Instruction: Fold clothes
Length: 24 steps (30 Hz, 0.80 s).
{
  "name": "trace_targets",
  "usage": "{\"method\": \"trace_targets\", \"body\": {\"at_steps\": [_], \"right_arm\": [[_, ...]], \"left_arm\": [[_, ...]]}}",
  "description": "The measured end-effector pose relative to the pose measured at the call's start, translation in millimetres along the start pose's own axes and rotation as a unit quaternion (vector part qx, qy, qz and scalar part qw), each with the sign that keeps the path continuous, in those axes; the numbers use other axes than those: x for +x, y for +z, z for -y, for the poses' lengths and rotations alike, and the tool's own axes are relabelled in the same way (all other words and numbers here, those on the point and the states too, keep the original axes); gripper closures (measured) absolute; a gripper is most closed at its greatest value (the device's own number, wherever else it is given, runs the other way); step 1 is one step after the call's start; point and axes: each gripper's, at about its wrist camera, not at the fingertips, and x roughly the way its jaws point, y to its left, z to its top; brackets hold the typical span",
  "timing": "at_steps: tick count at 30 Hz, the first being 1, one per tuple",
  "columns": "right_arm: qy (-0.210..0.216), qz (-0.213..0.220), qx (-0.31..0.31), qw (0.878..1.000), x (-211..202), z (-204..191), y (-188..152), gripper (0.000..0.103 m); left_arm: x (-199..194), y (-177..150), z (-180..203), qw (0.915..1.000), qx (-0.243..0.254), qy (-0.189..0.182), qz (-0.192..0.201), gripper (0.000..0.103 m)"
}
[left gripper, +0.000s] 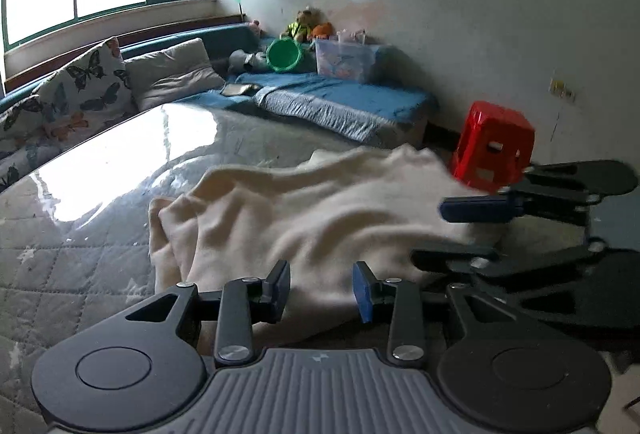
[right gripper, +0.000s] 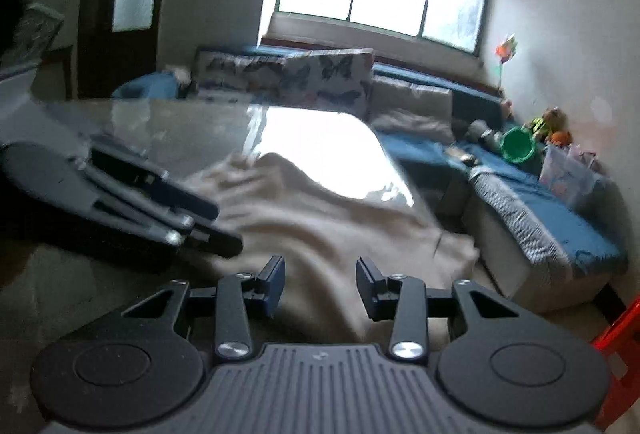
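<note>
**A:** Where is the garment?

**B:** I see the cream garment [left gripper: 304, 210] lying crumpled on the surface [left gripper: 80, 246], which has a quilted cover under a glossy clear sheet. In the left wrist view it fills the middle of the frame, with one folded edge toward the left and the rest running to the right under the other tool. In the right wrist view the same cloth spreads from the centre toward the lower middle.

**A:** And your left tongs?

**B:** The left tongs [left gripper: 322, 292] sit at the bottom centre of their own view, jaws narrowly parted. The cloth lies in the gap and below it, but I cannot see the pads pressing on it.

**A:** The right ones?

**B:** The right tongs [right gripper: 320, 284] look the same in their view: a narrow gap, cloth beneath, no pinch that I can make out. From the left camera they come in at the right edge of the frame, blurred, over the garment's right end.

**A:** Anything else nearby?

**B:** A red stool [left gripper: 494, 150] stands beyond the surface at the right, a blue sofa [left gripper: 340, 98] runs along the wall, a green bucket [left gripper: 284, 54] rests on it, and butterfly-print cushions [left gripper: 88, 86] are at the left.
</note>
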Motion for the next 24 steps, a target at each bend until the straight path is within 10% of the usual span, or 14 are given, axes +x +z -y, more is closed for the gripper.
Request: {"method": "trace_targets", "body": {"at_steps": [13, 24], "right_arm": [[0.026, -0.013, -0.122, 0.992, 7.5, -35.4, -14.6, 0.074], [0.064, -0.007, -0.093, 0.994, 26.9, -40.0, -1.9, 0.082]], "left_arm": [[-6.4, -3.6, -15.8, 0.9998, -0.019, 0.009, 0.003, 0.065], [-5.9, -16.4, -24.0, 0.9994, -0.019, 0.025, -0.016, 0.065]]}}
